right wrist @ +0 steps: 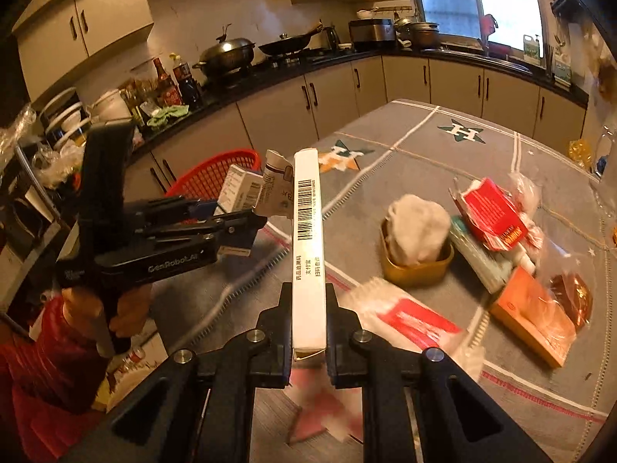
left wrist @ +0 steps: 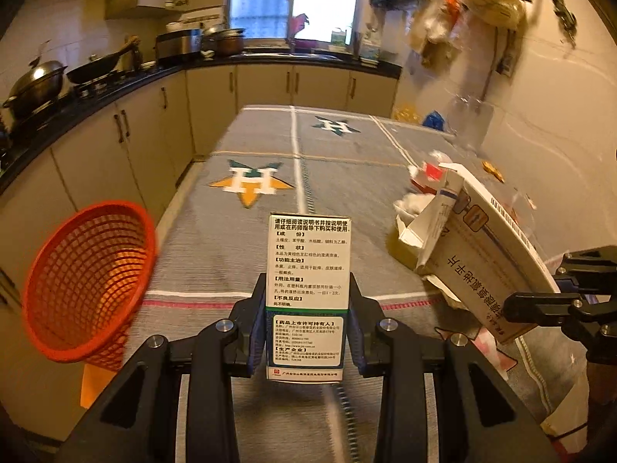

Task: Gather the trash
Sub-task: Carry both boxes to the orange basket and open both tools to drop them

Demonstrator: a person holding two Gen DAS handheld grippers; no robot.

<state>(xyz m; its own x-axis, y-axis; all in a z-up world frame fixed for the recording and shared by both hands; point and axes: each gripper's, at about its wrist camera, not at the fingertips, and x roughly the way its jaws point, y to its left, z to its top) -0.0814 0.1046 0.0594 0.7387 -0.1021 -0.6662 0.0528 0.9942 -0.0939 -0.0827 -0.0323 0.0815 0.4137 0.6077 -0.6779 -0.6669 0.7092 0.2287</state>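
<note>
Left gripper (left wrist: pixel 308 324) clamps an upright medicine box (left wrist: pixel 308 270), nearer the red basket (left wrist: pixel 88 281); right gripper (right wrist: pixel 308 328) pinches a long white carton (right wrist: pixel 307 247), farther from the basket.

Both wrist cameras are looking forward and down along their gripper fingers, hovering close over the near edge of the cloth-covered table (left wrist: pixel 347 146). Each is facing the far kitchen counter (right wrist: pixel 385 56); both are sharing the red basket (left wrist: pixel 88 281) at the table's left edge.

"GenRobot" on left hand-held gripper (right wrist: pixel 246 227)
</note>
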